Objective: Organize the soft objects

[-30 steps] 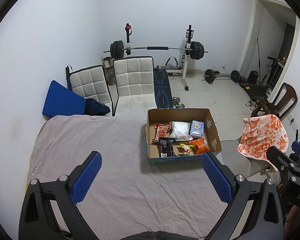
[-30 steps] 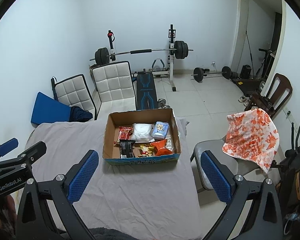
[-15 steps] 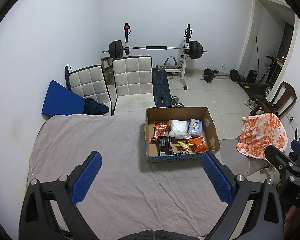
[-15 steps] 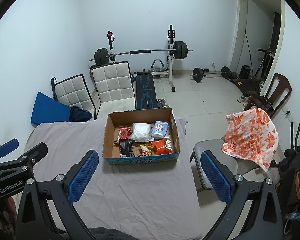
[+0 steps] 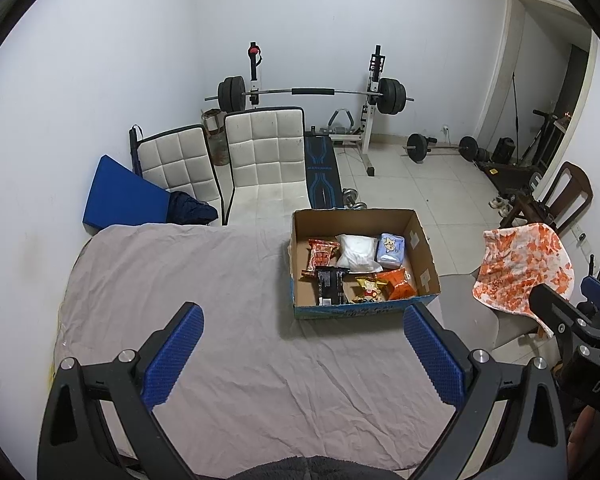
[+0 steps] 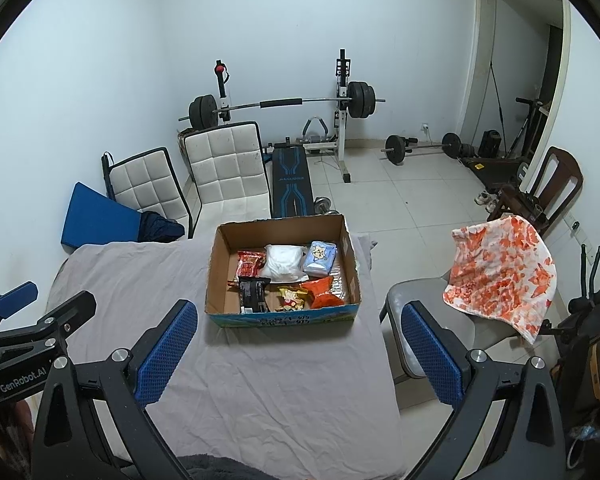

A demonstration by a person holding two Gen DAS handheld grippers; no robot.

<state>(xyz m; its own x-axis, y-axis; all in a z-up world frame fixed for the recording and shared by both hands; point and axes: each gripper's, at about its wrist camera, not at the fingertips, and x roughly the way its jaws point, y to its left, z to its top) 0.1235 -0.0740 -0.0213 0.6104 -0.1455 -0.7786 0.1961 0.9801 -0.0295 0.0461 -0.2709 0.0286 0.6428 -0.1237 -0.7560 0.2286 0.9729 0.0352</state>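
An open cardboard box [image 5: 422, 248] [image 6: 216, 272] stands on a table covered with a grey cloth [image 5: 204, 280] [image 6: 140, 272]. In it lie soft packets: a red one [image 5: 321, 252], a white bag [image 5: 356, 250] [image 6: 282, 262], a pale blue pack [image 5: 390, 246] [image 6: 320, 258], a black one [image 5: 330, 284], a yellow one [image 5: 366, 288] and an orange one [image 5: 396, 282] [image 6: 324, 292]. My left gripper [image 5: 304, 354] is open and empty, above the cloth short of the box. My right gripper [image 6: 296, 354] is open and empty, near the table's right edge in front of the box.
A grey chair [image 6: 428, 312] with an orange-patterned cloth [image 6: 500, 280] [image 5: 524, 268] stands right of the table. Two white padded chairs [image 5: 260, 160], a blue cushion [image 5: 120, 196], a weight bench with barbell [image 5: 312, 92] and a wooden chair [image 5: 568, 192] stand behind.
Both grippers have drifted slightly; the box sits a touch lower and closer in the views. Nothing was taken hold of.
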